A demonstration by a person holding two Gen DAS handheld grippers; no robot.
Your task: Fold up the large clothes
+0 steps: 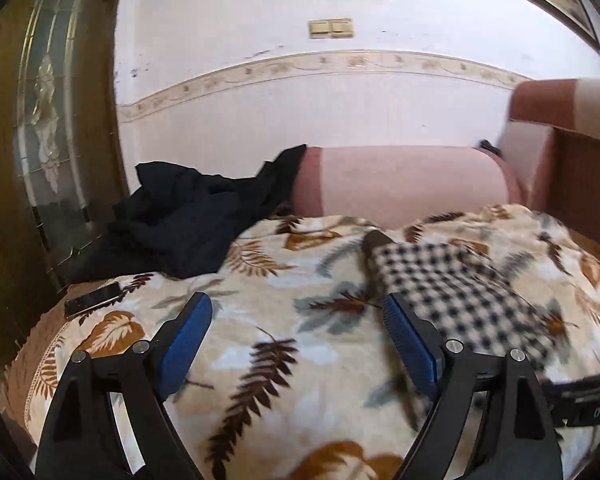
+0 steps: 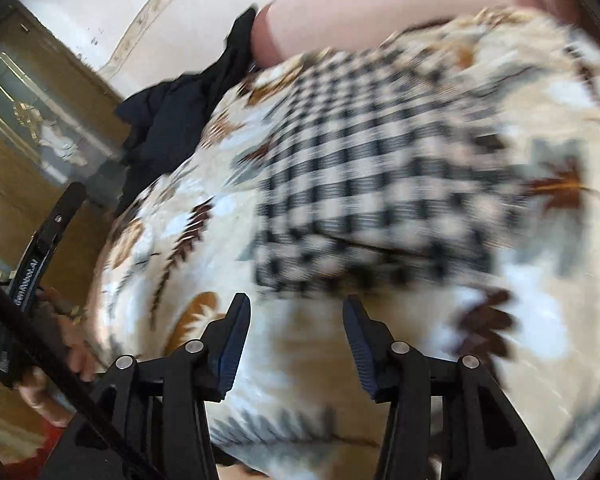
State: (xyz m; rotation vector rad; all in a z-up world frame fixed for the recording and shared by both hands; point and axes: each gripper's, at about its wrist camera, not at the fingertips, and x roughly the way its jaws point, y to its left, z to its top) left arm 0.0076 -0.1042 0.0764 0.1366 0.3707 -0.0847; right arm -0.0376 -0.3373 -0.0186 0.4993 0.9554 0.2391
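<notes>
Checked garment (image 1: 452, 292) flat on leaf-print blanket (image 1: 284, 344), left gripper (image 1: 296, 316) fingers spread, right gripper (image 2: 296, 320) fingers spread, both holding nothing, dark clothes (image 1: 188, 216) heaped beyond

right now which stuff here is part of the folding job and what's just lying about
Part of the job:
checked garment, flat on the leaf-print blanket
dark clothes, heaped at the blanket's far left
left gripper and right gripper, both open

Lying about:
phone
pink bolster
</notes>
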